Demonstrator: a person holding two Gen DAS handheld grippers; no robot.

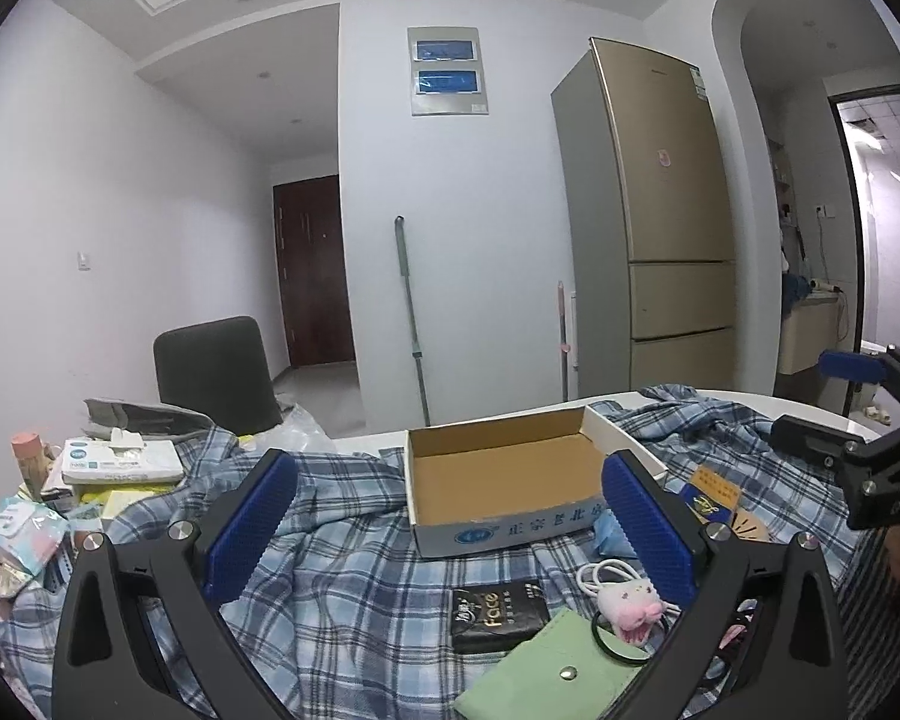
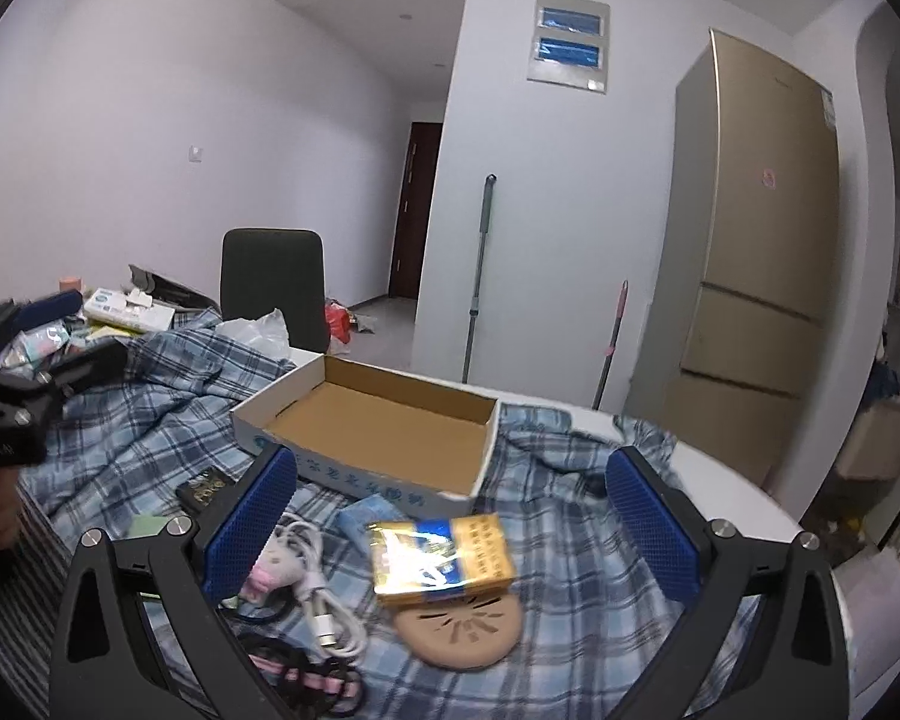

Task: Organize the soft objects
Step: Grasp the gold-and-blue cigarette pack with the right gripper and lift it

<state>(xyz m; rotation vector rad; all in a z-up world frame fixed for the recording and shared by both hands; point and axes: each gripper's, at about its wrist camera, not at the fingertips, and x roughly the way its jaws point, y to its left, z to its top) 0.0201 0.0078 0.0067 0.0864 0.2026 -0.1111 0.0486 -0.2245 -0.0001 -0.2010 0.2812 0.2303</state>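
Left gripper (image 1: 450,522) and right gripper (image 2: 450,516) wide open, empty, cardboard box (image 1: 504,468) just ahead, gold packet (image 2: 441,558) between right jaws, fridge (image 1: 660,210) beyond

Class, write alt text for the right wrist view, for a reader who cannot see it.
The open right gripper hovers over a plaid cloth, above a gold and blue packet resting on a tan disc. An empty cardboard box sits beyond, a white cable to the left.

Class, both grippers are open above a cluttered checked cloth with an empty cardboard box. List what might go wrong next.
1. The white cable lies coiled against the pink plush charm; lifting one may drag the other.
2. The rumpled checked cloth could snag a finger and shift the cardboard box.
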